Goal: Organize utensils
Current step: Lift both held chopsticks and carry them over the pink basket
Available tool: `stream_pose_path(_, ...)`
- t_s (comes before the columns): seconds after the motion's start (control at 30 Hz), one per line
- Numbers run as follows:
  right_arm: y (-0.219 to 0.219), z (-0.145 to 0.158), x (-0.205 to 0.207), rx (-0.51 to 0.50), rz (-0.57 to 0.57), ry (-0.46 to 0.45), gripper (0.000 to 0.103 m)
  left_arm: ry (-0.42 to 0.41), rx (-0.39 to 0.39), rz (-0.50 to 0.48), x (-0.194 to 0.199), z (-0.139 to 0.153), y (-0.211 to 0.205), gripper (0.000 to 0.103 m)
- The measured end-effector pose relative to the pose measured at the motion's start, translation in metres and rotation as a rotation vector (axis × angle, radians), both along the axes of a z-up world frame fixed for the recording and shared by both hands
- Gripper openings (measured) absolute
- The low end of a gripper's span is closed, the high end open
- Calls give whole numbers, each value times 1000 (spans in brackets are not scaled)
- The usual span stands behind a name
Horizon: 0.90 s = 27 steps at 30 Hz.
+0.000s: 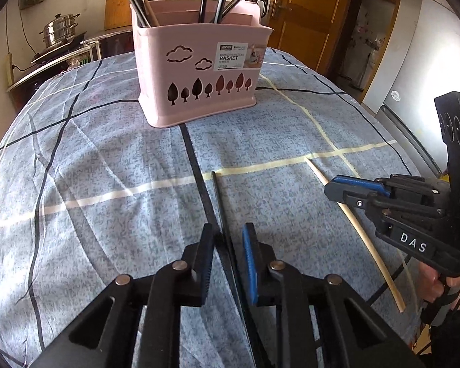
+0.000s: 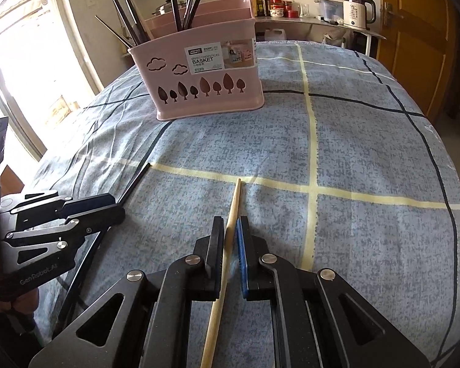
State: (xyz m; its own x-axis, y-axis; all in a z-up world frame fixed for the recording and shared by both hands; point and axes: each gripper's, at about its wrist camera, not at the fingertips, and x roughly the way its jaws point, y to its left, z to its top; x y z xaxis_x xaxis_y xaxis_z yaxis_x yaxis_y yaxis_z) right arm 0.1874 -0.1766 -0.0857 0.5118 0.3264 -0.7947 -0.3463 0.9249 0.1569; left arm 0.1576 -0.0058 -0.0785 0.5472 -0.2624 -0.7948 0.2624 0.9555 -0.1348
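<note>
Left gripper (image 1: 228,239) straddling black chopstick (image 1: 219,202); right gripper (image 1: 337,188) over wooden chopstick (image 1: 368,239); pink basket (image 1: 199,70) beyond.

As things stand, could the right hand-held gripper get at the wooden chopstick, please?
Probably yes: the right hand-held gripper already straddles the wooden chopstick on the tablecloth, jaws open on either side. Nothing blocks it; the left hand-held gripper is apart, over the black chopstick.

Both tongs low, L (image 1: 228,239) & R (image 2: 230,233) slightly open.
</note>
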Motion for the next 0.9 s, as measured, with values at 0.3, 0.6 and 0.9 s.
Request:
stream_pose_path(0.3, 13, 0, 9, -56, 11, -20, 7, -20, 40, -8, 16, -1, -11, 20)
stream_pose_path(0.6, 13, 18, 3, -3, 36, -55, 6, -20, 2, -6, 12, 7, -9, 7)
stream_pose_path(0.9, 7, 78, -2, 50, 27, -205, 6, -173, -41, -11, -4, 69, 4, 6)
